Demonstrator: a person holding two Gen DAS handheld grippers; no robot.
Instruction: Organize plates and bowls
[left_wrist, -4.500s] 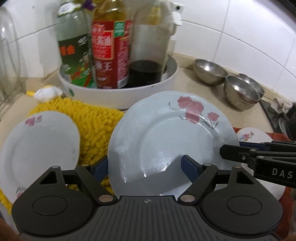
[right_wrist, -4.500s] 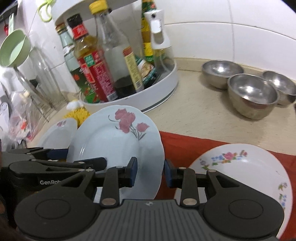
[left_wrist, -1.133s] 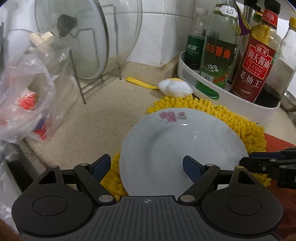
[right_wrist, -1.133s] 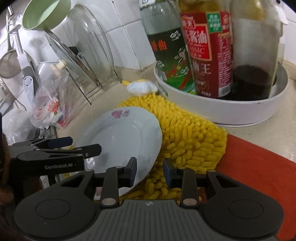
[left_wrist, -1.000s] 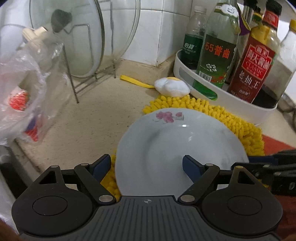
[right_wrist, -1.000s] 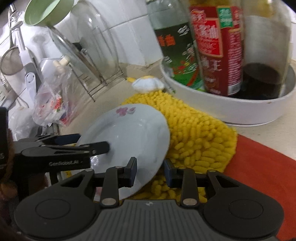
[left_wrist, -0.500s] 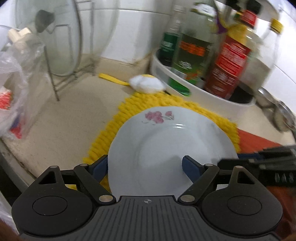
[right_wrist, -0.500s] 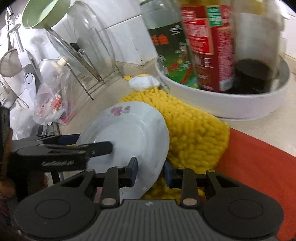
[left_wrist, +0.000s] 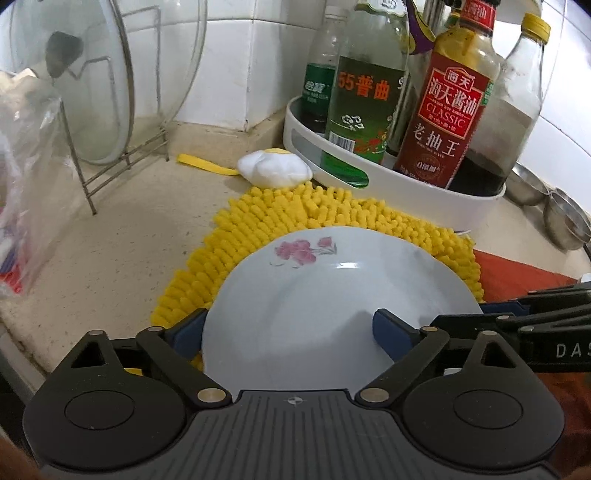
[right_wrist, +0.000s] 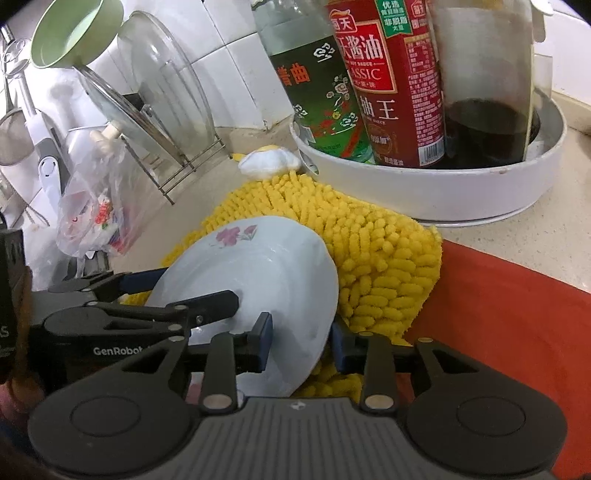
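A white plate with pink flowers (left_wrist: 332, 295) lies tilted over the yellow chenille mat (left_wrist: 295, 210). In the right wrist view the plate (right_wrist: 258, 269) has its right rim raised, and my right gripper (right_wrist: 301, 341) is shut on that rim, one pad on the face and one underneath. My left gripper (left_wrist: 290, 332) straddles the plate's left side. Its jaws are opening: one blue pad sits beside the rim, the other hovers over the face, and neither presses. From the right wrist view the left gripper (right_wrist: 199, 288) reaches in from the left. The right gripper (left_wrist: 465, 314) enters the left wrist view from the right.
A white turntable tray (left_wrist: 406, 192) of sauce bottles stands behind the mat. Glass lids in a wire rack (left_wrist: 110, 110) and a plastic bag (left_wrist: 26, 184) are at the left. Steel bowls (left_wrist: 565, 221) sit far right, a red cloth (right_wrist: 498, 314) lies right of the mat.
The plate has come left from over the red cloth to above the yellow mat, still in my right gripper. In the last second my left jaws have widened slightly.
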